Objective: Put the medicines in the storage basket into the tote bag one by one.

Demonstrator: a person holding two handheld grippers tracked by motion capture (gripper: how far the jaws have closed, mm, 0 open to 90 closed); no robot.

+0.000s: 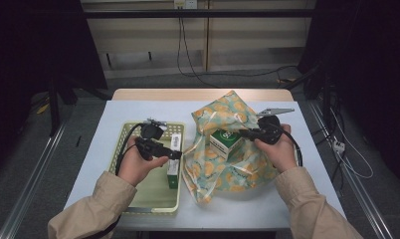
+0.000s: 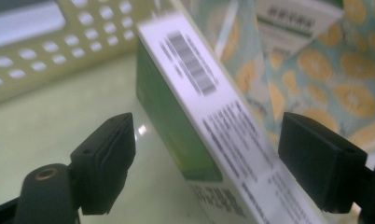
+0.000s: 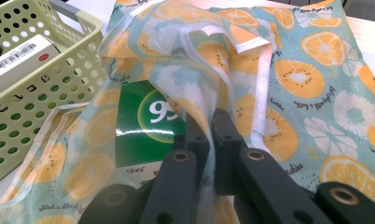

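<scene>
A translucent bag (image 1: 233,144) printed with orange slices is spread on the bench (image 1: 297,199), a green-and-white box (image 1: 224,143) inside. Its film is pinched by the right gripper (image 3: 205,122). The left gripper (image 2: 204,154), fingers spread, straddles a green-sided carton (image 2: 209,116) in the perforated basket (image 1: 119,144).

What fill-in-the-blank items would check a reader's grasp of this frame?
1. The right hand-held gripper is shut on the thin fabric of the ____-print bag.
2. The left hand-held gripper is ____, one jaw on either side of the long box.
3. That long box lies in the pale green ____.
4. The green carton inside the bag shows the number ____.

Missing words: orange; open; basket; 99
</scene>
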